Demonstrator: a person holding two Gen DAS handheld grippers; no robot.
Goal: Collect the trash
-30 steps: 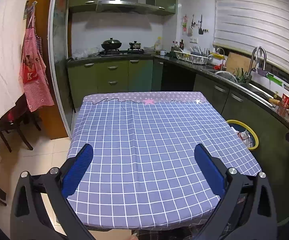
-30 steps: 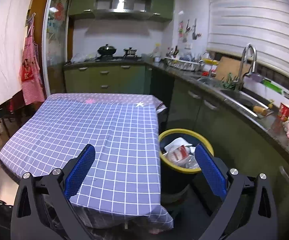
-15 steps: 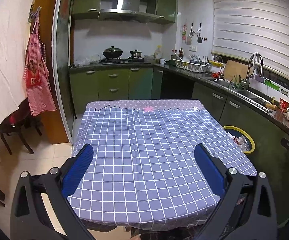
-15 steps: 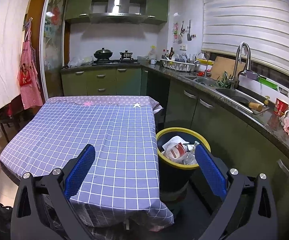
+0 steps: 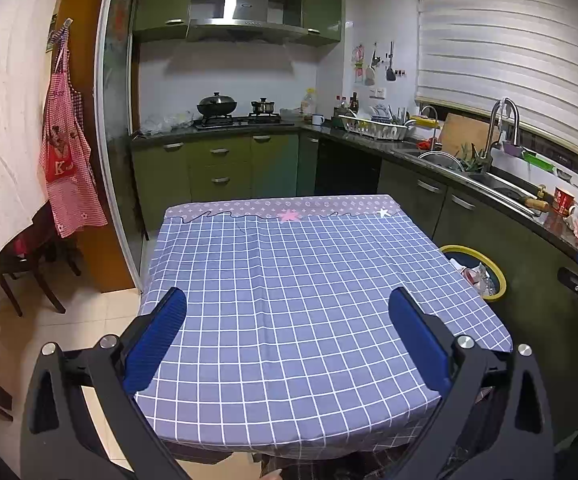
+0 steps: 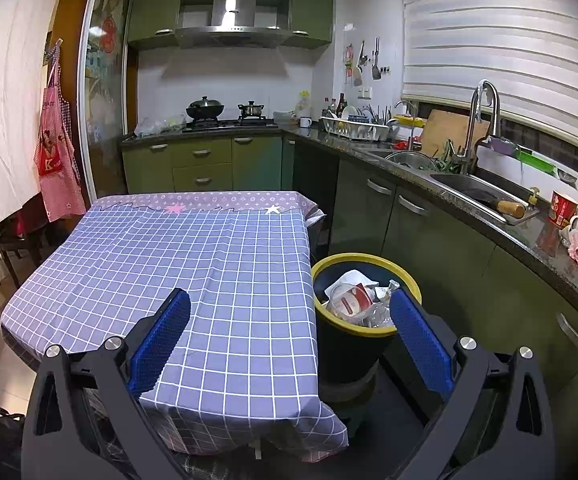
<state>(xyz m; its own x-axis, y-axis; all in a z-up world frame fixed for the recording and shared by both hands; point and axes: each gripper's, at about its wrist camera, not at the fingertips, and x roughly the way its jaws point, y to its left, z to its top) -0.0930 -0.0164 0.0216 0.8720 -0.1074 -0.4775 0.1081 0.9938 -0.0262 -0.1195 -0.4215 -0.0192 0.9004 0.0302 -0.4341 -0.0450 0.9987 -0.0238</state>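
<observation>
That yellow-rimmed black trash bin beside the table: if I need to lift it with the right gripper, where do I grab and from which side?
Grip the yellow rim of the black trash bin at its near edge, coming down from above with the open right gripper. The round body looks too wide for the jaws, while the rim is a thin lip. Avoid the left side: the checked tablecloth hangs close there. Trash is piled near the rim, so keep the inner finger shallow.

Square desk carries one item: a blue-violet cloth with white grid lines and a grey patterned far border, lying flat and draped over all visible edges.
</observation>
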